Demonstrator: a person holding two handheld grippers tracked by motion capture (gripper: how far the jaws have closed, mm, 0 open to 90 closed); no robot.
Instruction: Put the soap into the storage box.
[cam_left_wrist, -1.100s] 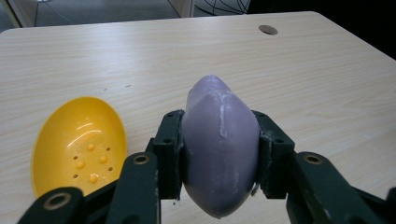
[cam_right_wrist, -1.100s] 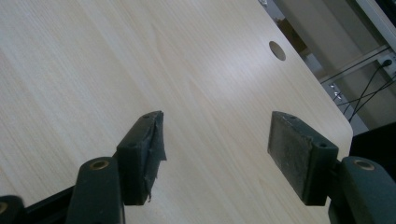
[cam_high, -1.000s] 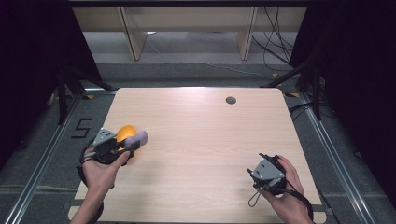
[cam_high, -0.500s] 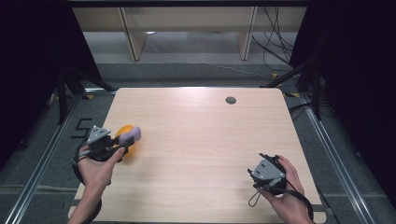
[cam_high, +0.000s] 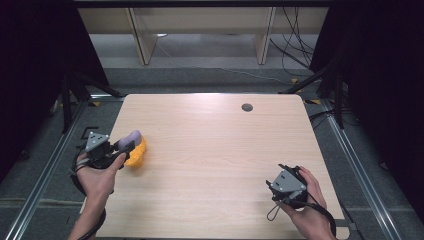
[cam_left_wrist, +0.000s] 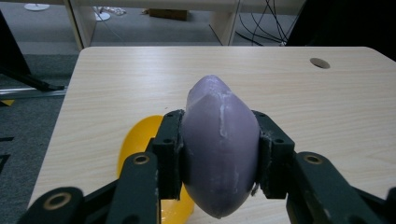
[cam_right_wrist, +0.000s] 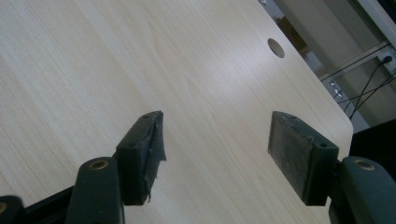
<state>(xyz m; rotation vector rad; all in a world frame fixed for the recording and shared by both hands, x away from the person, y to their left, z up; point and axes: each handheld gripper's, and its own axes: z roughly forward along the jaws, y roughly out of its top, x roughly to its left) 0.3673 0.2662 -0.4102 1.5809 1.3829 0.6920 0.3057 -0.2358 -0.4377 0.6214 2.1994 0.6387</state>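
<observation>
Wood table (cam_high: 210, 150) | left gripper (cam_left_wrist: 219, 154) squeezes purple egg (cam_left_wrist: 218, 144) above yellow bowl (cam_high: 137, 152) | right gripper (cam_right_wrist: 217, 154) wide apart, empty | next: carry egg away carefully.

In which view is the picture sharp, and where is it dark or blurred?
High view: table evenly lit, surroundings dark. Left gripper view: purple object sharp between the jaws, with pale glare streaks. Right gripper view: wood grain soft, pads fairly sharp.
</observation>
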